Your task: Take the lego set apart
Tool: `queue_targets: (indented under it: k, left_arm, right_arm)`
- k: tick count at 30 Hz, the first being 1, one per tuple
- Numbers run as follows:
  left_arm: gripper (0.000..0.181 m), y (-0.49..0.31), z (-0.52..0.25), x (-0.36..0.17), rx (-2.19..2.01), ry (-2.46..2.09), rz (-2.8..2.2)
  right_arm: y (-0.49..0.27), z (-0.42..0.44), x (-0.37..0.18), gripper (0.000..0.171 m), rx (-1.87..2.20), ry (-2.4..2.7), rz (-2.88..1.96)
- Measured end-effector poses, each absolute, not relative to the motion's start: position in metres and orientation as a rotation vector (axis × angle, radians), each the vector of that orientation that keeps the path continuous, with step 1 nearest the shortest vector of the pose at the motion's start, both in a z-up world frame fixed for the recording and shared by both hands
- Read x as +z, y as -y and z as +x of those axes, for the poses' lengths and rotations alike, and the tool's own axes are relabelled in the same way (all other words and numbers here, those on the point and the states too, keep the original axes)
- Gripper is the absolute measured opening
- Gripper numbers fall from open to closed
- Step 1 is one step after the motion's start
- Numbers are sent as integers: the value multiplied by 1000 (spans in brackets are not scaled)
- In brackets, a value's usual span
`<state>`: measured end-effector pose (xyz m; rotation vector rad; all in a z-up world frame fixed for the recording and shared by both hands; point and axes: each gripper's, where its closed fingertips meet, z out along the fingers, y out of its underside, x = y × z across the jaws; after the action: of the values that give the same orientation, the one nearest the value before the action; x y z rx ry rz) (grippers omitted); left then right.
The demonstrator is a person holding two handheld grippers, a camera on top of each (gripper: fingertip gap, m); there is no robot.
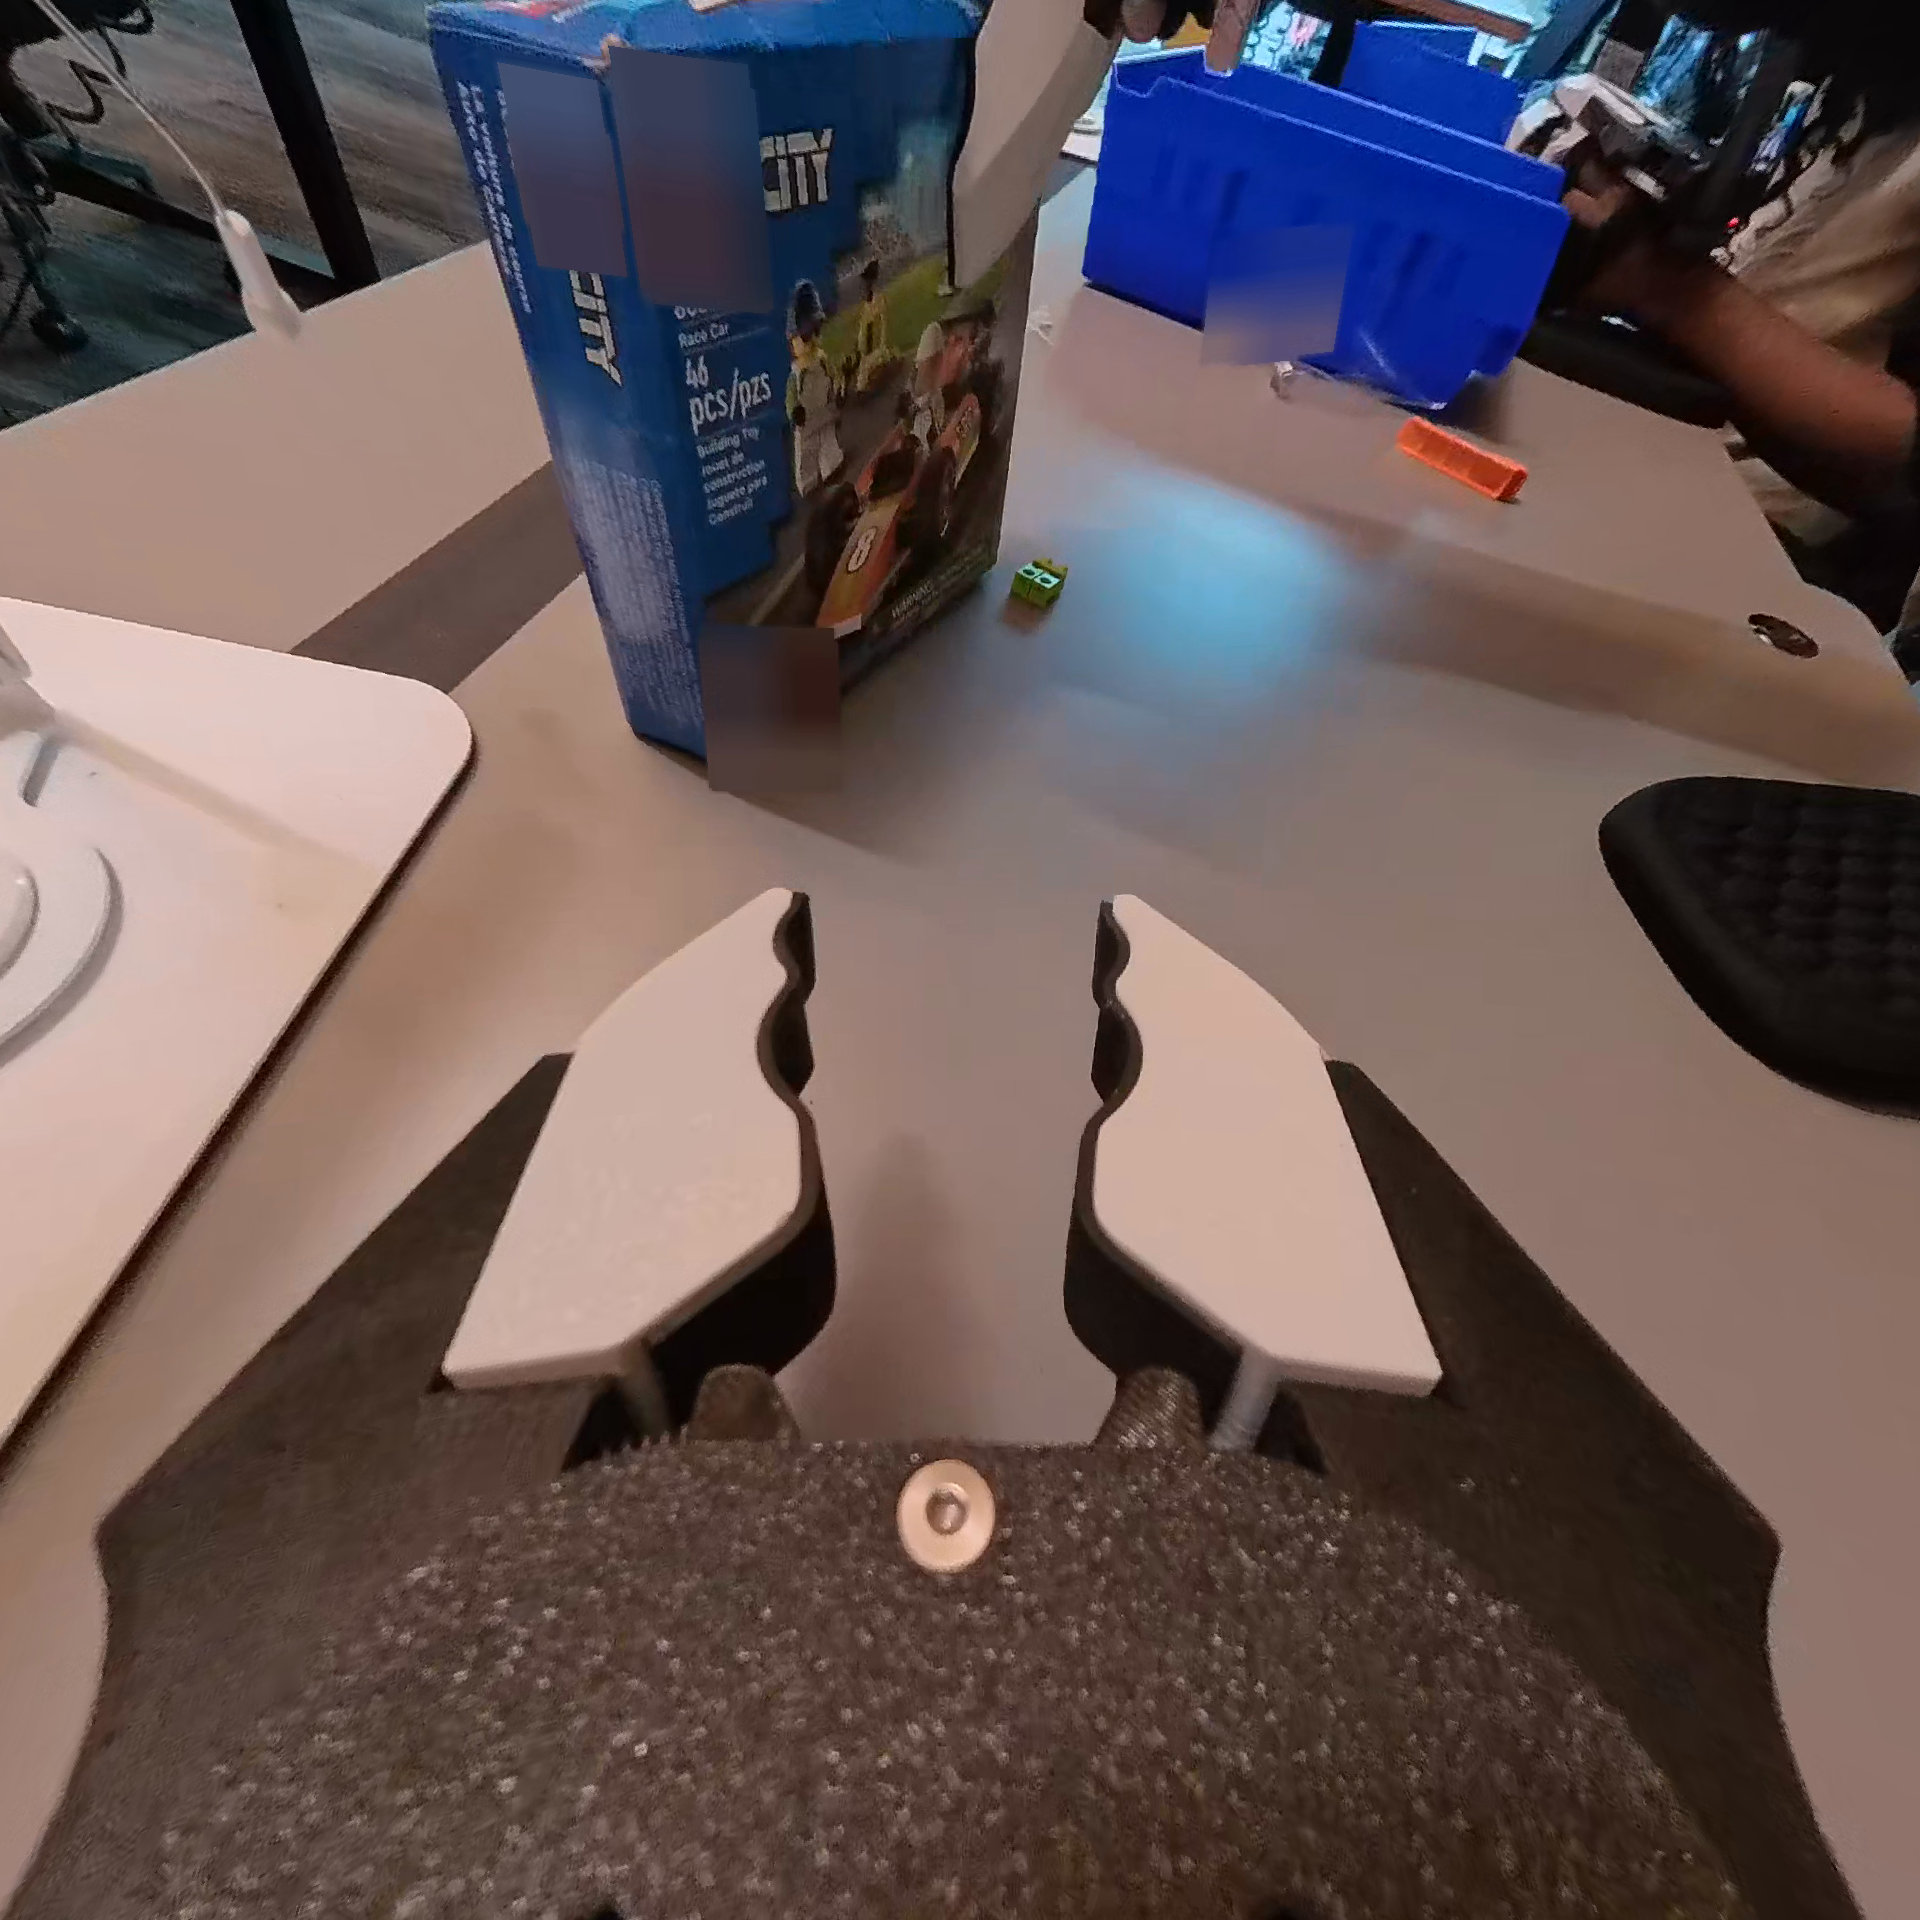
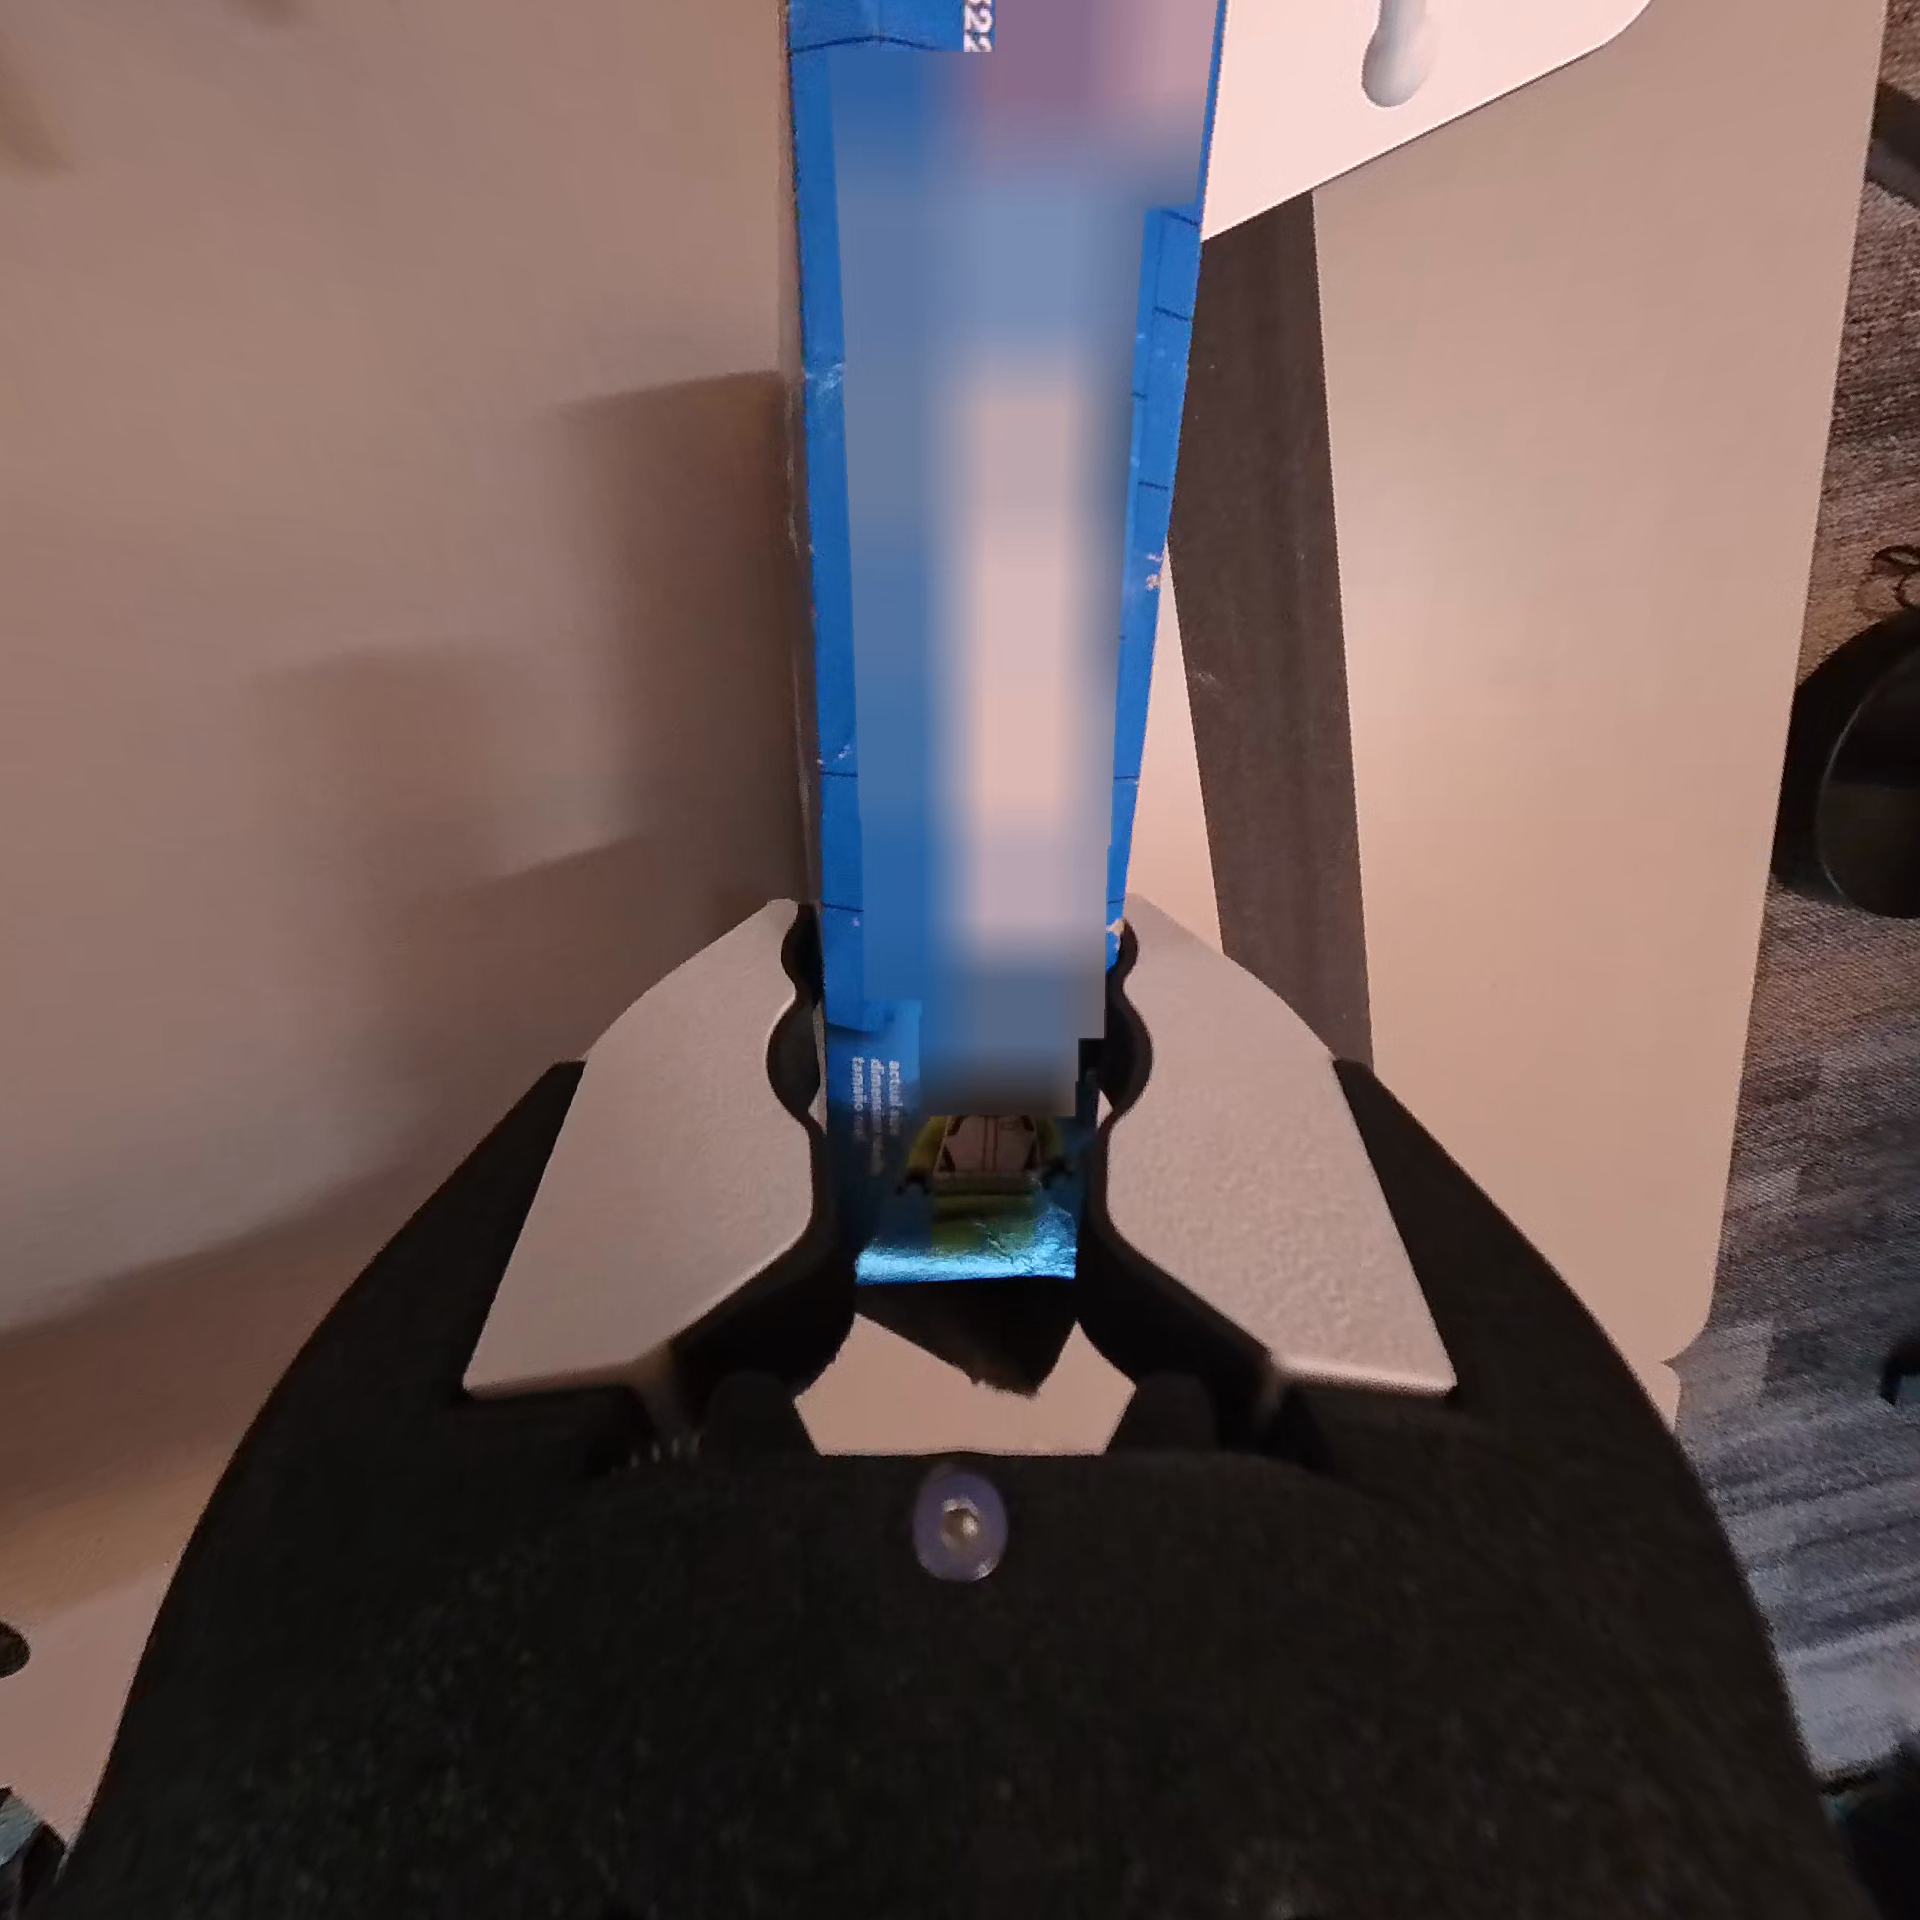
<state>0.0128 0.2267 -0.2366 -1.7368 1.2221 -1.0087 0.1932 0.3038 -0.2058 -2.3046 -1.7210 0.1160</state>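
Grey table; box seemingly between jaws

Glossy printed cardboard box; smooth matt table; shiny plastic bin

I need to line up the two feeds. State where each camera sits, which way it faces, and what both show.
Left wrist view: on the open left gripper, low over the grey table, facing the upright blue box, green brick and blue bin.
Right wrist view: on the right gripper, looking down along the box it clamps.
Shared: box, table, right gripper's finger.
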Motion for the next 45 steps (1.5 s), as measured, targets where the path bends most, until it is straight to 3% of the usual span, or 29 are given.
queue_targets:
  k: [7,13,18,23,25,29,32,44,45]
  left_arm:
    - [53,-233,25,-216,-930,-1235,-1680]
    - [60,-267,74,-152,-667,-1415,-1571]
    - [89,-294,134,-128,-373,-1732,-1516]
    - [112,-317,169,-166,-138,-2124,-1615]
    - [109,-317,168,-188,-93,-2283,-1695]
    - [65,-321,161,-212,24,-2419,-1660]
    - [55,-311,158,-207,-43,-2358,-1592]
    - [51,-262,63,-176,-383,-1552,-1369]
    - [50,-261,54,-175,-378,-1516,-1363]
  right_arm:
    - [-300,201,-201,58,120,1691,-2268]
    - [-296,208,-192,62,191,1602,-2217]
    - [-290,228,-176,68,332,1396,-2120]
    - [-272,260,-193,70,432,1266,-2102]
    - [-263,271,-208,70,450,1252,-2123]
    - [-243,287,-232,68,466,1256,-2150]
    - [-229,289,-244,65,462,1266,-2149]
    - [-238,229,-302,56,425,1418,-2127]
    - [-239,222,-301,49,474,1420,-2134]
